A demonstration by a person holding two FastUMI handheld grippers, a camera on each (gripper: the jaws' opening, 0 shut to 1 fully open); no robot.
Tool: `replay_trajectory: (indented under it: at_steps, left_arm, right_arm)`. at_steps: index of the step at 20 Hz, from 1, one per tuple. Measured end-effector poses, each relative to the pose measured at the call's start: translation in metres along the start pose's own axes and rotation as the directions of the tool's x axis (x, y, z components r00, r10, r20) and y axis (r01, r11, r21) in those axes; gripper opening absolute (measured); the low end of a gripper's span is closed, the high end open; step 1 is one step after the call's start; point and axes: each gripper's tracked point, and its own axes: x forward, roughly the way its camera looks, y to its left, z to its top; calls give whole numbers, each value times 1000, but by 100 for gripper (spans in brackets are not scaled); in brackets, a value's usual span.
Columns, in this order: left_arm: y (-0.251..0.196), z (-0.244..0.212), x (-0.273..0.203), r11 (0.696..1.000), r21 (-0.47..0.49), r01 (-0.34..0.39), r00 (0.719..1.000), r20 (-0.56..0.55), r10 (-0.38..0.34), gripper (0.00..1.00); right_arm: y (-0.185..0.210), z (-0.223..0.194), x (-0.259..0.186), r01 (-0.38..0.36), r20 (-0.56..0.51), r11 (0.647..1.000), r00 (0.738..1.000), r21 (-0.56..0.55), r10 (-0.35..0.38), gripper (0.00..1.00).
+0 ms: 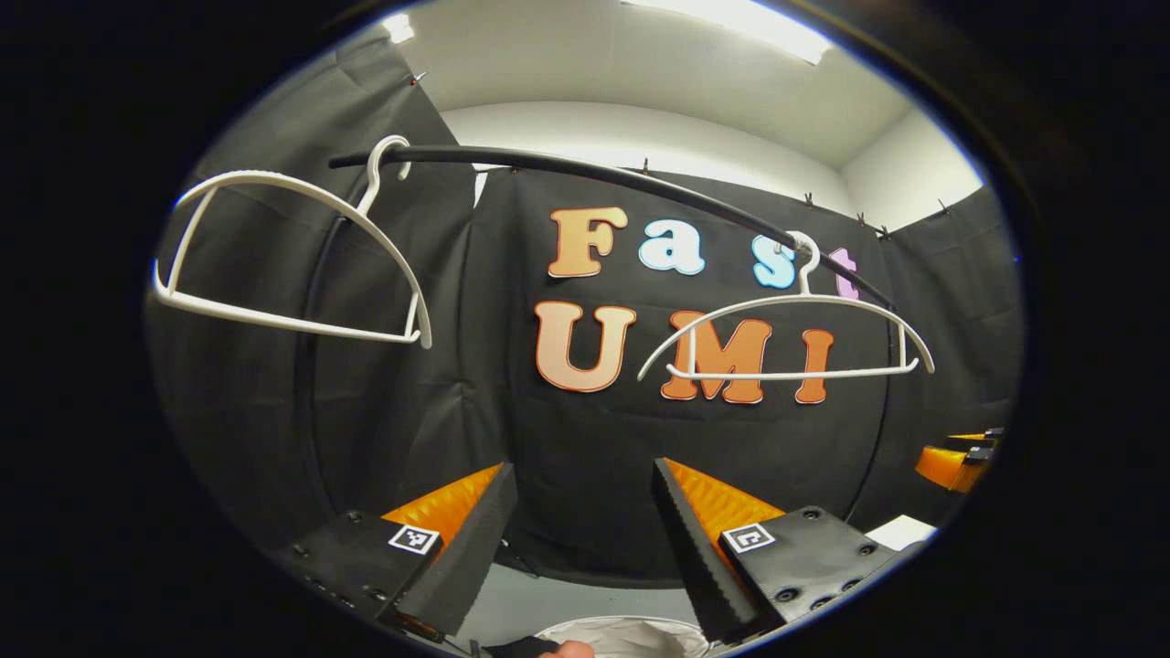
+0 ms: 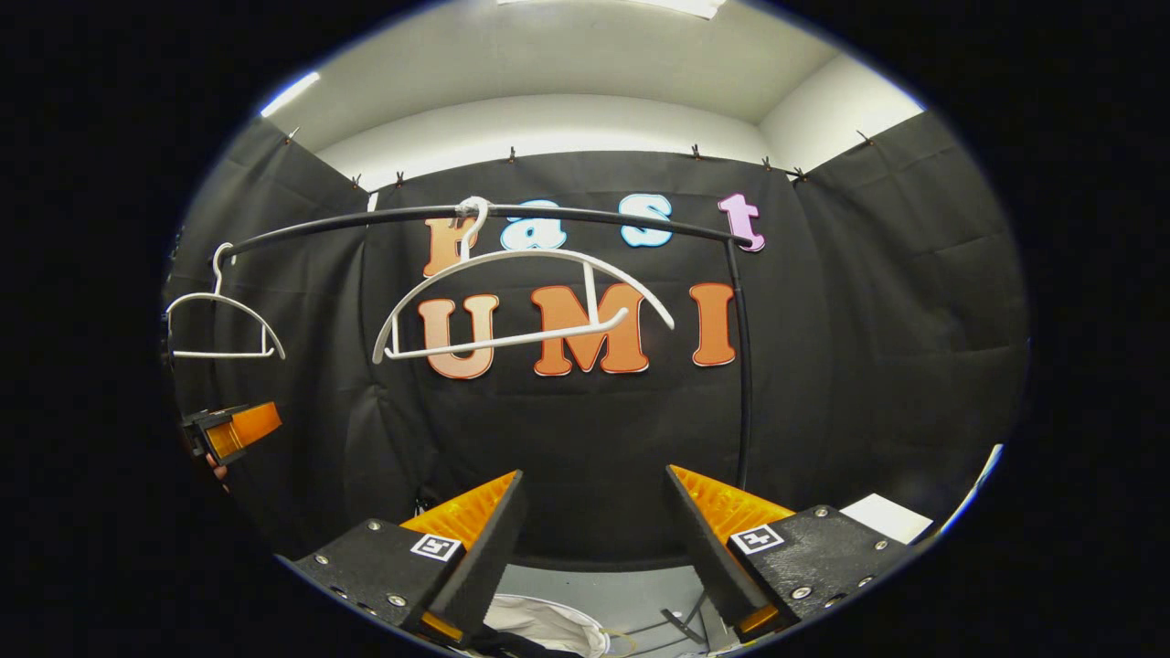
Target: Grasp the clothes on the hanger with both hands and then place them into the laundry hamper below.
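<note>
Two white hangers hang bare on the black rail: in the left gripper view, one [image 1: 292, 260] up and left of the fingers, the other [image 1: 788, 334] up and right. No clothes remain on either. Pale fabric [image 2: 548, 626], probably the clothes in the laundry hamper, lies below the fingers. The task looks finished. Left gripper [image 1: 583, 530] and right gripper [image 2: 594, 535] both stand wide, holding nothing.

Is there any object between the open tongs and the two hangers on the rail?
Nothing visible blocks them. Left tongs and right tongs face open space before the rail. Both hangers hang bare, with no clothes on them.
</note>
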Motion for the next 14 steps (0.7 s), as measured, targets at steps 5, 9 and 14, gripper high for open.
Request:
replay_trajectory:
  at_steps: [5, 9, 14]
  left_arm:
    - [-1, 1, 0, 1000, -3, 1, 1000, 1, -1, 93]
    - [-1, 1, 1, 1000, -3, 1, 1000, 7, -1, 96]
    - [-1, 3, 0, 1000, -10, 1, 1000, 4, -1, 96]
  right_arm:
    - [1, -2, -2, -3, -2, 1000, 1000, -3, 3, 92]
    - [3, 0, -5, -11, 1, 1000, 1000, 3, 11, 100]
    - [5, -2, -5, -12, -2, 1000, 1000, -1, 12, 92]
